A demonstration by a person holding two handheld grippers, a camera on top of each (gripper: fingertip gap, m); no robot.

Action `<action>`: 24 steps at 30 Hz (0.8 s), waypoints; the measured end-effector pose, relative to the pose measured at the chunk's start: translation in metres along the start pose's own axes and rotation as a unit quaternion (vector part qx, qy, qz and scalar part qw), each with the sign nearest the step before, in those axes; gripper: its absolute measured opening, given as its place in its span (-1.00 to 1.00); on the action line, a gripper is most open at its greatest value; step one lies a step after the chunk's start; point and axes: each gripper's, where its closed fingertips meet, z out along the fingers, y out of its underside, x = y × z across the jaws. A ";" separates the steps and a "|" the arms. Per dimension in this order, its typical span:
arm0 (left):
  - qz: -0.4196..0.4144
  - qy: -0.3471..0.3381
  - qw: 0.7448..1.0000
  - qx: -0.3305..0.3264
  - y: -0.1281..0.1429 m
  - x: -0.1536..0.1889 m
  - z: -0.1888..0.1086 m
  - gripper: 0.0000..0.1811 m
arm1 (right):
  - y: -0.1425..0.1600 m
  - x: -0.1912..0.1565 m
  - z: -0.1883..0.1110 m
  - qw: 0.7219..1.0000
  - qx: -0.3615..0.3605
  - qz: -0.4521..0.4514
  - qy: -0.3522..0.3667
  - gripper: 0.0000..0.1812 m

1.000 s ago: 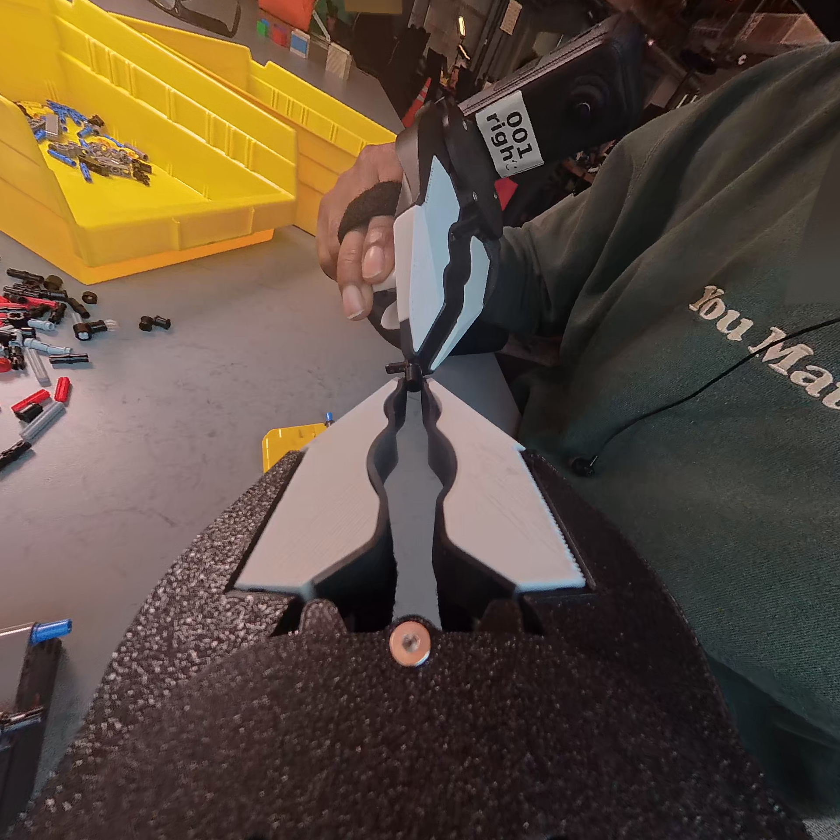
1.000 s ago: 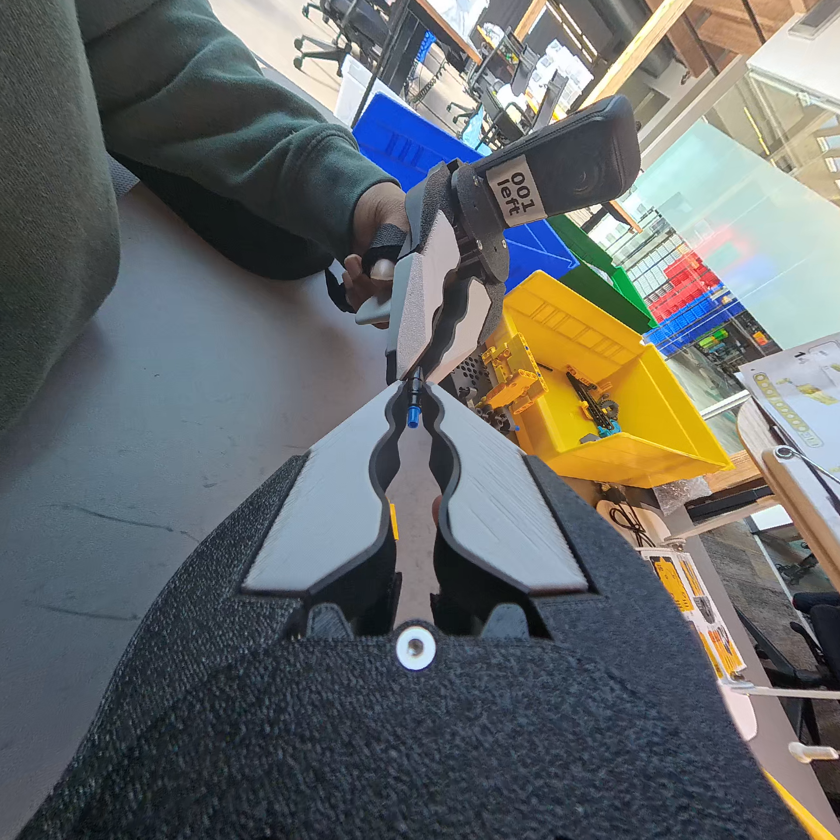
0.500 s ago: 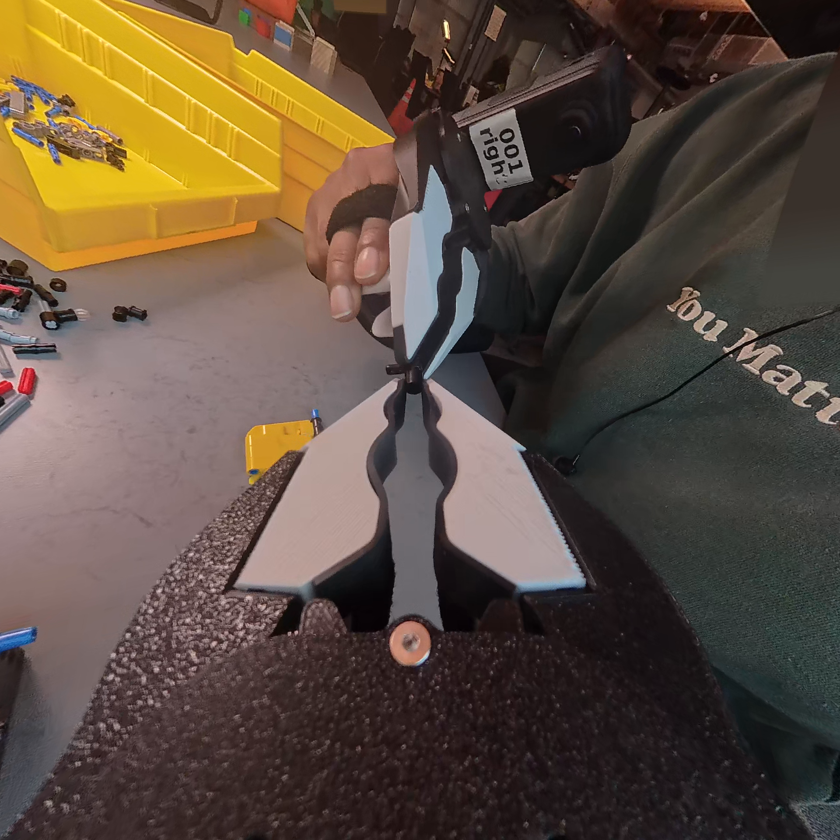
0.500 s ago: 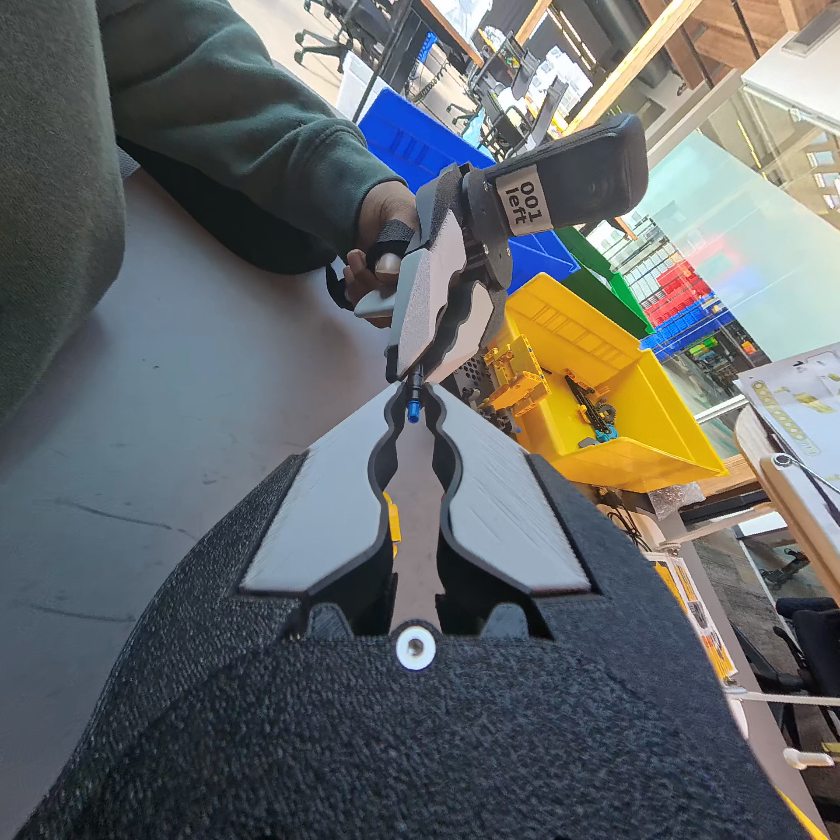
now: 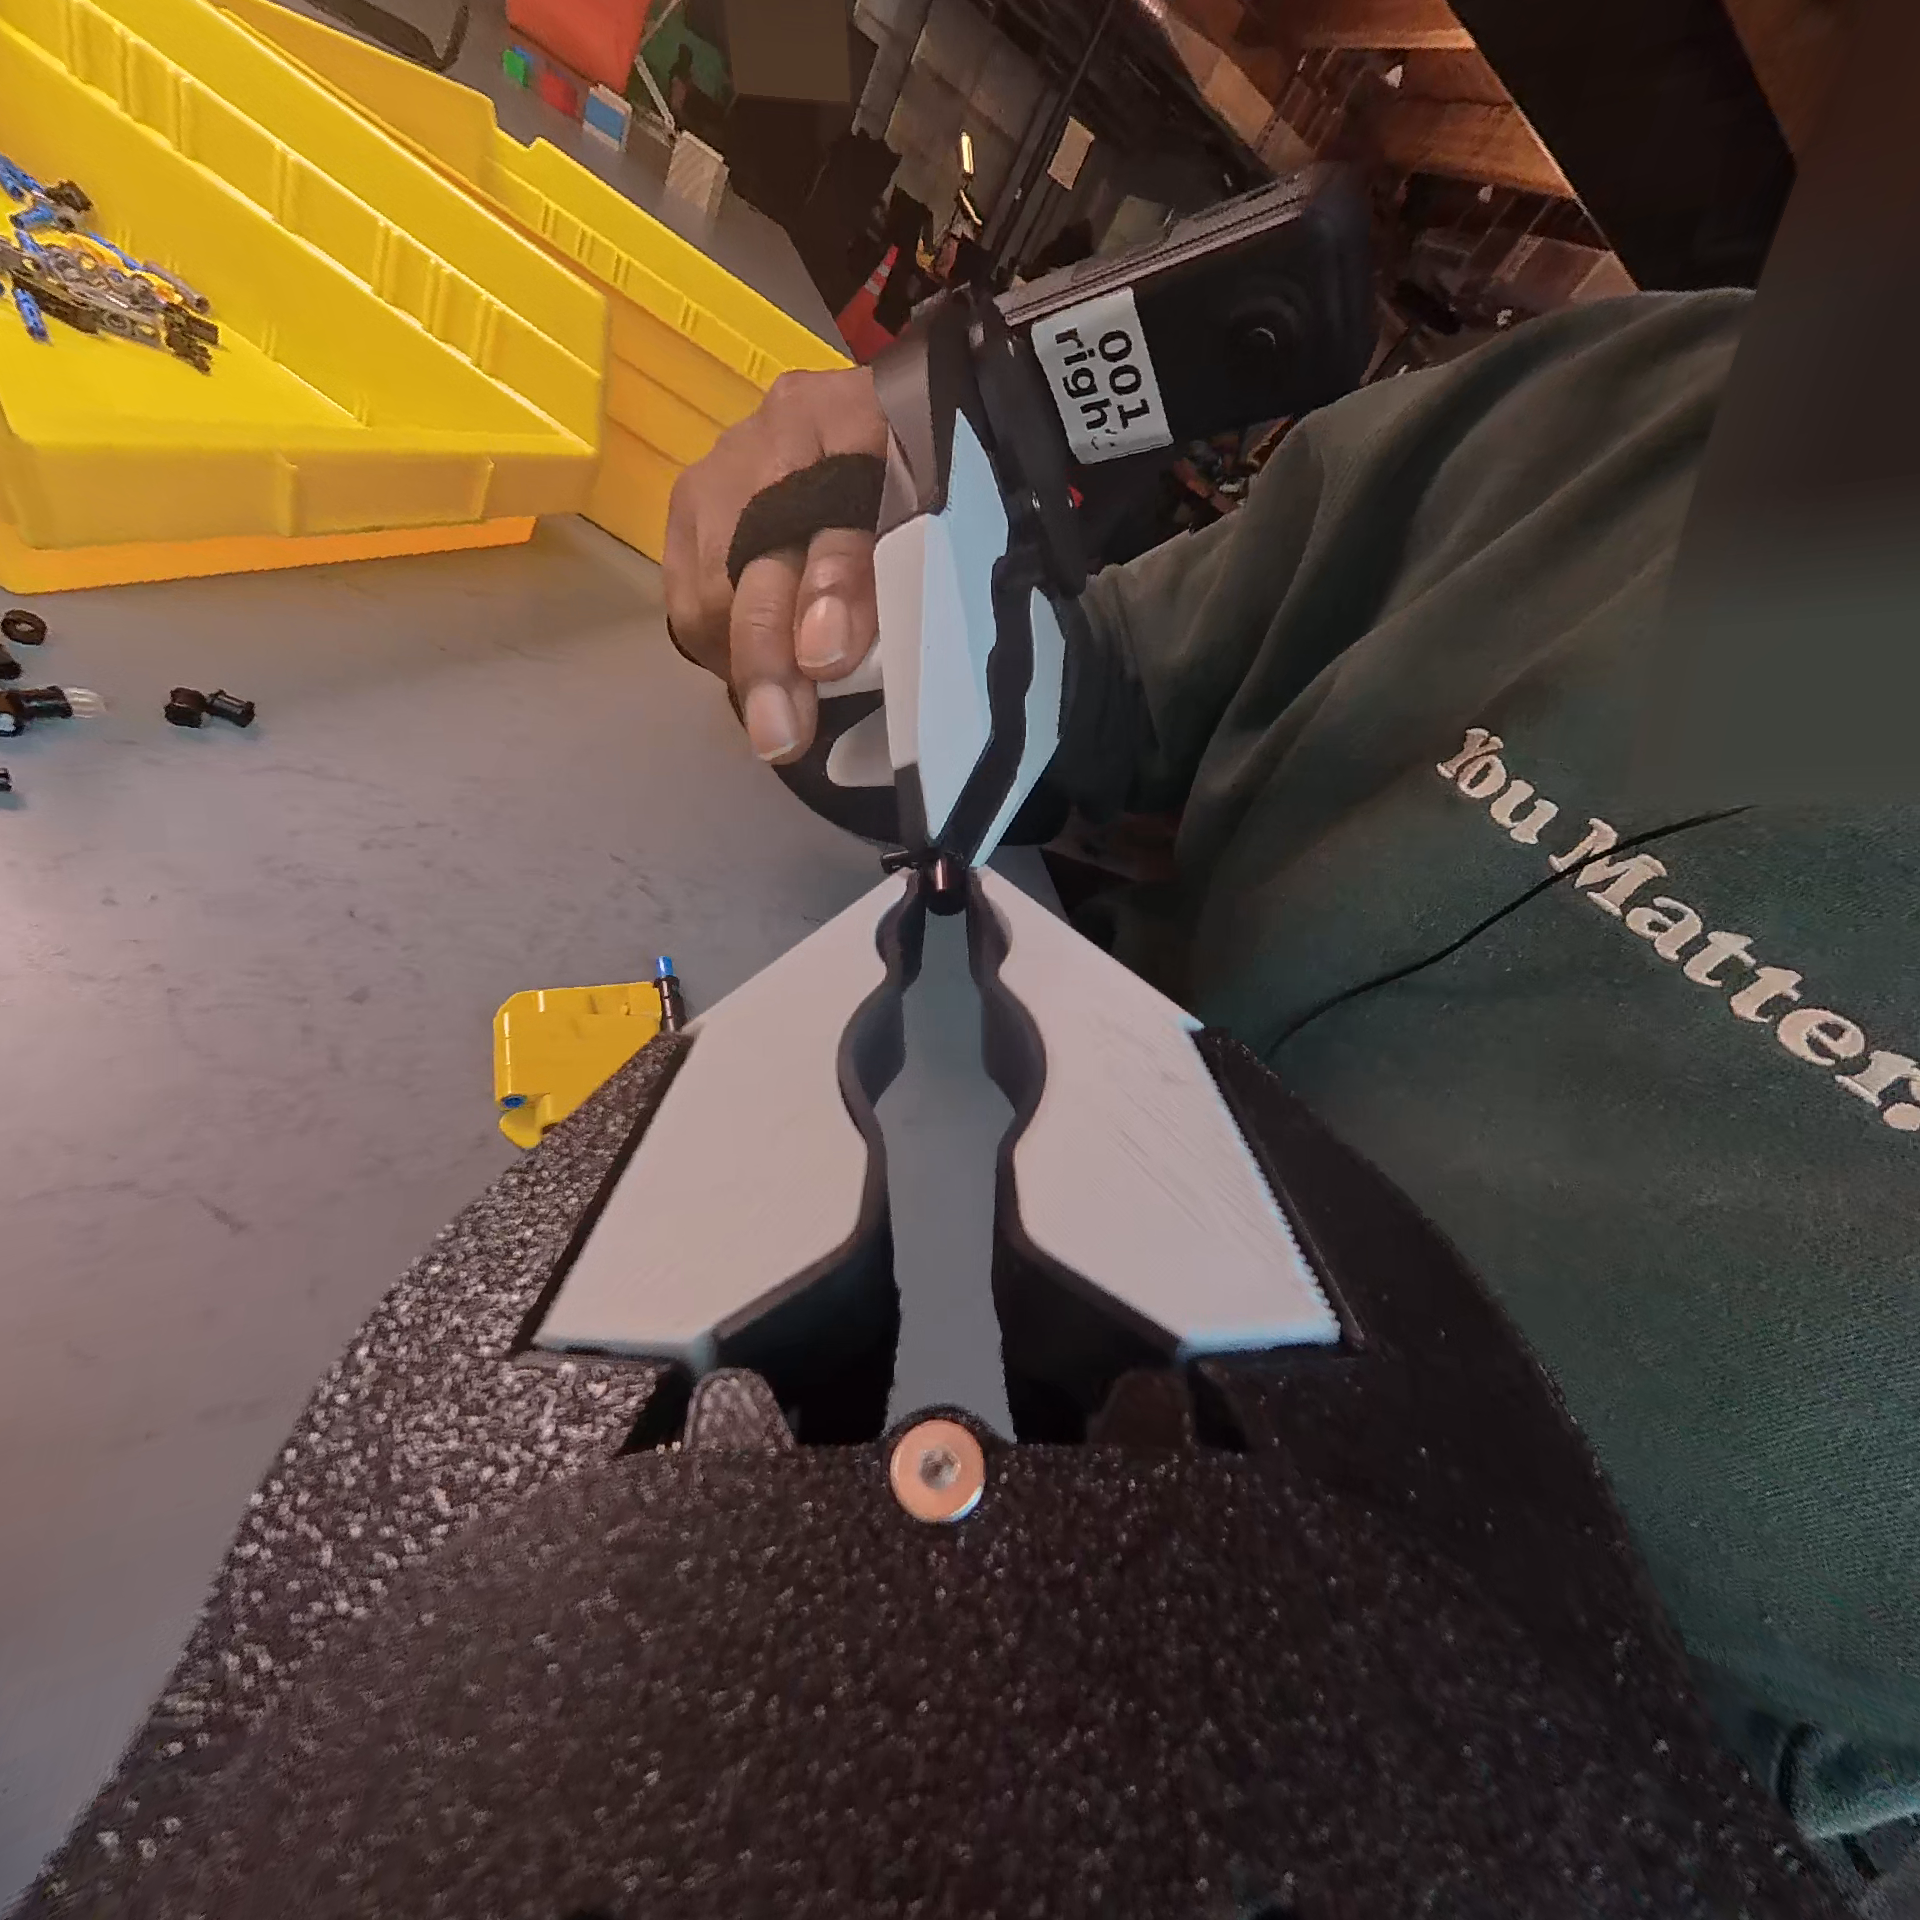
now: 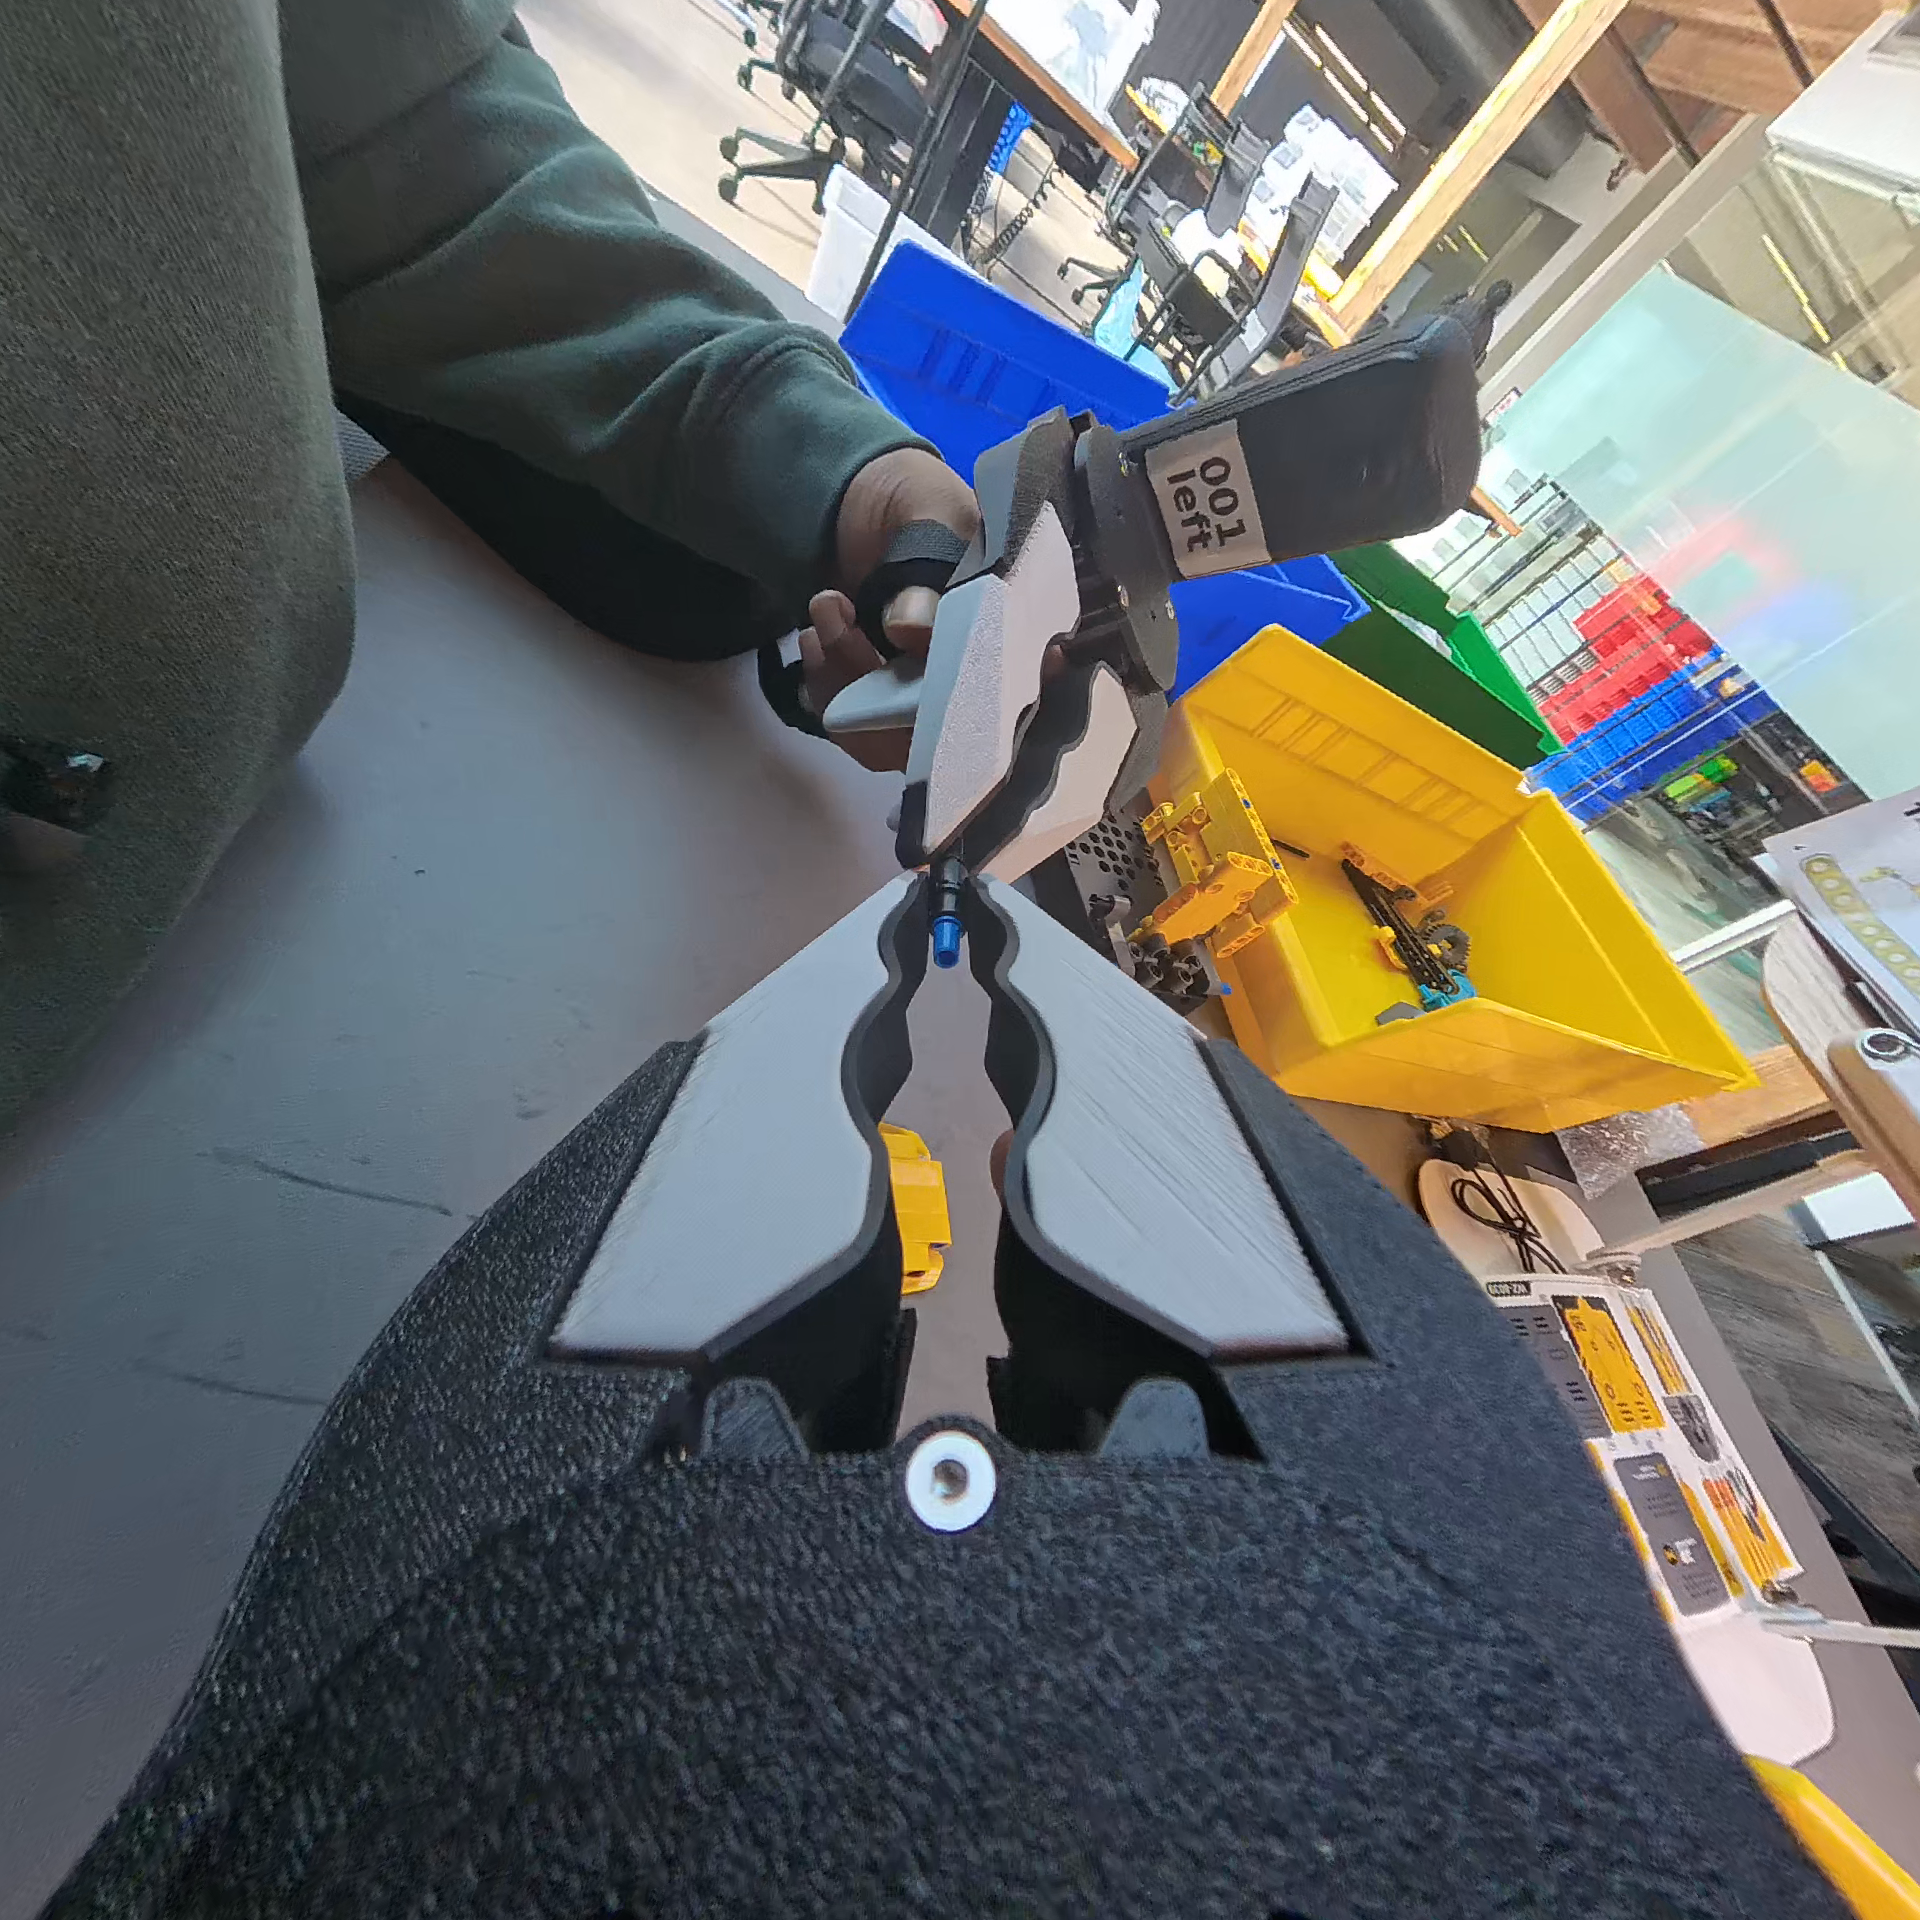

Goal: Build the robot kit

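Note:
My left gripper [image 5: 940, 896] is shut on a small black piece [image 5: 943, 891] at its tips. My right gripper [image 6: 945, 902] is shut on a thin pin with a blue end [image 6: 945, 933]. The two grippers meet tip to tip above the grey table [image 5: 312, 987], and the two small parts touch end to end. The right gripper [image 5: 940, 854] comes down from above in the left wrist view. The left gripper [image 6: 940, 854] does the same in the right wrist view. A hand holds each gripper.
A yellow block [image 5: 577, 1039] lies on the table under the grippers and shows through the right fingers' gap [image 6: 916, 1205]. Yellow bins [image 5: 312, 416] and loose small parts [image 5: 208, 709] lie to the left. Another yellow bin [image 6: 1455, 935], a blue bin [image 6: 987, 353] and booklets [image 6: 1642, 1455] are nearby. The person's green sweatshirt [image 5: 1558, 1039] is close by. Less than 4 cm separates the two grippers' tips. The yellow block [image 5: 577, 1039] is about equally far from each gripper, around 11 cm.
Both grippers stay shut and tip to tip. They have drifted a little over the table, and more of the yellow block shows through the right fingers' gap.

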 end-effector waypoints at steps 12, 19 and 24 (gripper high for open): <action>-0.010 -0.067 0.995 0.068 -0.026 -0.018 -0.044 -0.94 | -0.003 0.028 -0.027 0.998 0.023 0.044 0.038 -0.95; 0.025 -0.068 0.997 0.033 -0.015 -0.014 -0.027 -0.94 | -0.012 0.024 -0.020 0.997 0.056 0.050 0.031 -0.93; 0.044 -0.062 0.996 0.043 -0.018 -0.008 -0.023 -0.94 | -0.010 0.021 -0.017 0.997 0.054 0.045 0.033 -0.93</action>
